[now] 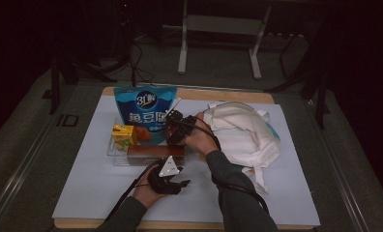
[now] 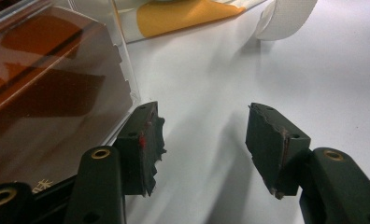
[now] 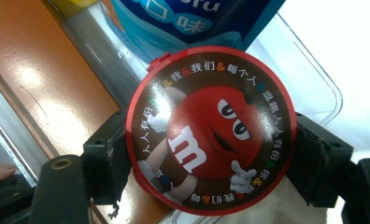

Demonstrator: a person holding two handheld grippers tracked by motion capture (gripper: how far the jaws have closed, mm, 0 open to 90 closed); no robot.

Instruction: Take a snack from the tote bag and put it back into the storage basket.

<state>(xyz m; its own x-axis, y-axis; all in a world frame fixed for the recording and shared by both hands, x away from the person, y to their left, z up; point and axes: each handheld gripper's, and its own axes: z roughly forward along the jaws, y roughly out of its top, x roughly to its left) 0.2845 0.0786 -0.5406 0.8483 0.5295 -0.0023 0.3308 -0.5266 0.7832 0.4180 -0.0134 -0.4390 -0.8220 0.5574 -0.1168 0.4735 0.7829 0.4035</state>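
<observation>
My right gripper [image 3: 211,156] is shut on a round M&M's container [image 3: 211,126] with a red rim, its pads pressing on both sides. It hovers over a clear plastic tray [image 3: 309,70] next to a blue snack bag [image 3: 188,23] and a brown box [image 3: 43,79]. In the high view the right gripper [image 1: 176,128] sits at the tray's right end, in front of the blue bag [image 1: 143,113]. My left gripper [image 2: 202,135] is open with nothing between its jaws, low over the white mat beside the brown box [image 2: 43,102]. In the high view the left gripper [image 1: 172,181] lies just in front of the tray [image 1: 113,153].
A yellow juice box [image 1: 123,135] stands in the tray's left part, and the brown box [image 1: 155,151] lies along its front. A white cloth bag [image 1: 243,135] lies to the right, its strap [image 2: 286,18] reaching toward the left gripper. The white mat [image 1: 93,188] covers the table.
</observation>
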